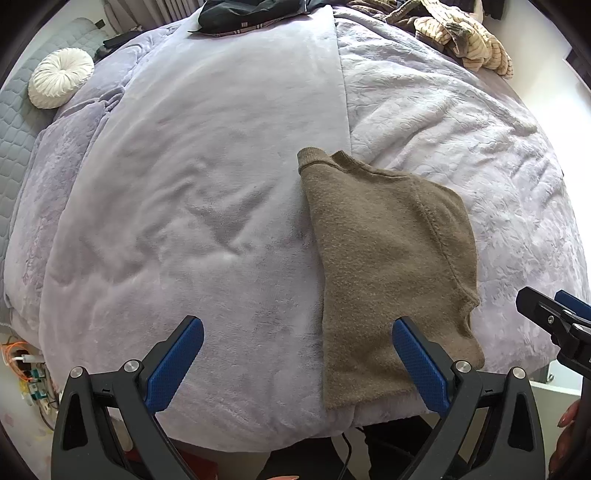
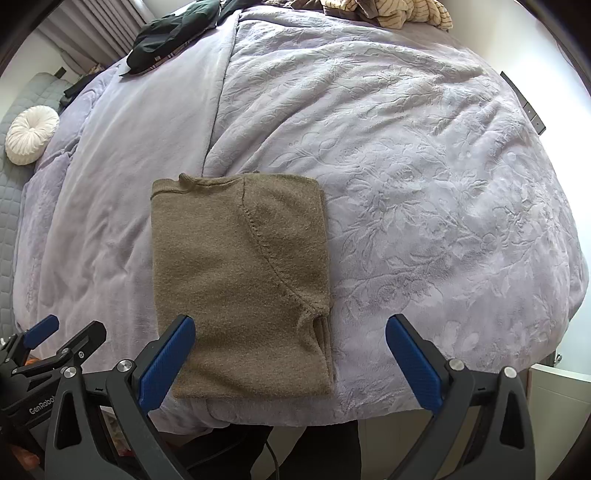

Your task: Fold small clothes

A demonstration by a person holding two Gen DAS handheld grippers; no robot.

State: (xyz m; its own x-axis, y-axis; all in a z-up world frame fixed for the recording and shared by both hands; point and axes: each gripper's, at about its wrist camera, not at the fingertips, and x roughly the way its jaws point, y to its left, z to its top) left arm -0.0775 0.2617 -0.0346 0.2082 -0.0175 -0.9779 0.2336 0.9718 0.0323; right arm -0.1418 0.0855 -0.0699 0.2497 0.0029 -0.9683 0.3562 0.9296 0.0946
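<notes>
Sweater, olive knit, lies folded at the near edge of the bed, soft, light and likely limp, best pinched at its near hem corners; left hand-held gripper and right hand-held gripper both gape wide, empty.

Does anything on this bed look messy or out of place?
The brown sweater lies neatly folded at the near edge. Only the far end looks untidy: a striped tan garment and a dark one lie crumpled there.
</notes>
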